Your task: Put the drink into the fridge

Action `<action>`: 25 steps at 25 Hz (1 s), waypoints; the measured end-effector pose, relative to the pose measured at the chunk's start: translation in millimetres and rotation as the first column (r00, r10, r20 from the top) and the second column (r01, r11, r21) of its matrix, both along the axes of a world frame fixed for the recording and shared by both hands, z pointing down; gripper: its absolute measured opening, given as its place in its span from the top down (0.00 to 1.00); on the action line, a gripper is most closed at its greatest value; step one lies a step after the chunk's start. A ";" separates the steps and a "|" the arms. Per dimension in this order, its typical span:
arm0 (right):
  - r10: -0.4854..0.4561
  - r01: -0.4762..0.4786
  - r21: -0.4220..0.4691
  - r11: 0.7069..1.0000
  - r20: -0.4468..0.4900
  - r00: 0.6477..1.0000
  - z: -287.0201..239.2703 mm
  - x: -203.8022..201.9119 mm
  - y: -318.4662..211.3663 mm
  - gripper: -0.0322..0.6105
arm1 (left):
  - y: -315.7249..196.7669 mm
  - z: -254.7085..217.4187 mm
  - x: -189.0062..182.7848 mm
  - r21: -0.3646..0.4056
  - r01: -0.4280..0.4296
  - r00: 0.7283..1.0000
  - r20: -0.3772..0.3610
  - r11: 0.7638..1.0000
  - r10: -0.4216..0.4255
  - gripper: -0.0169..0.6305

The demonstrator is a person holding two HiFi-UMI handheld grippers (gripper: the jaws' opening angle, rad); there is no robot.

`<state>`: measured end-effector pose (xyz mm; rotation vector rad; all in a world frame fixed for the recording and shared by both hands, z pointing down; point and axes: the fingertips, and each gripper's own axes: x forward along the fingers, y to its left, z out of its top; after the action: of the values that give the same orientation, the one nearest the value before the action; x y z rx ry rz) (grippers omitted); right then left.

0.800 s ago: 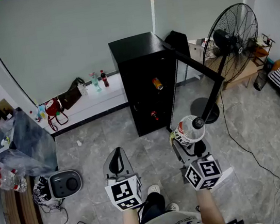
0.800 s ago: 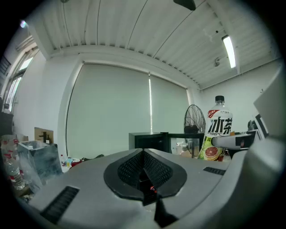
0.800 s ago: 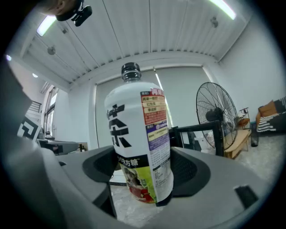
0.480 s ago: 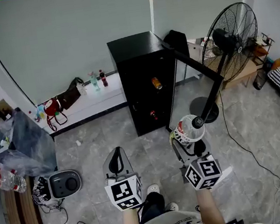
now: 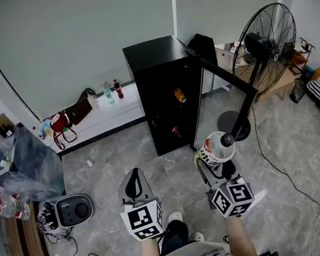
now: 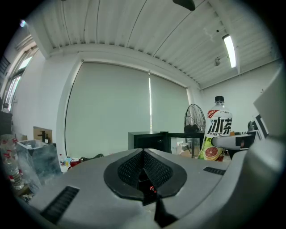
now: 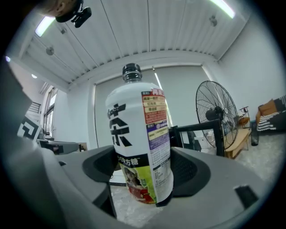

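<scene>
Head view showed barely any change: right gripper (image 5: 215, 167) kept jaws clamped on the drink bottle (image 5: 215, 147), left gripper (image 5: 134, 185) stayed closed and empty, so the open fridge (image 5: 152, 54) was still well ahead

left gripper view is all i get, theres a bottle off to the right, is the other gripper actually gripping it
Observer: Yes. In the right gripper view the right gripper has its fingers pressed on the lower body of the bottle, which stands upright.
Operator: anything in the fridge already
Observer: The head view shows a can on an upper shelf of the black fridge and a small red item lower down.
Operator: which way is the door open
Observer: Its door stands open toward the right, close to the standing fan.
</scene>
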<state>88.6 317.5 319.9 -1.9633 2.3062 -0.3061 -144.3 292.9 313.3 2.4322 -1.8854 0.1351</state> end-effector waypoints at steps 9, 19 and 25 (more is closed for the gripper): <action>0.006 -0.006 -0.010 1.000 0.009 1.000 3.7 -3.4 -38.2 0.39 | -42.1 4.3 -1.7 -0.009 -0.016 1.000 -0.003 1.000 0.016 0.97; 0.038 -0.038 0.000 0.999 0.013 0.999 2.3 -7.7 -110.6 0.39 | -124.3 2.0 -4.9 0.003 -0.064 0.998 0.006 0.998 0.064 0.97; 0.067 -0.067 -0.009 0.998 0.012 0.998 10.0 -10.2 -144.5 0.39 | -164.6 6.6 -8.2 0.000 -0.090 0.996 0.003 0.996 0.090 0.97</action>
<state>78.4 173.0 329.9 -2.0313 2.2295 -0.3220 -152.6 128.3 319.9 2.5189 -1.7777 0.1420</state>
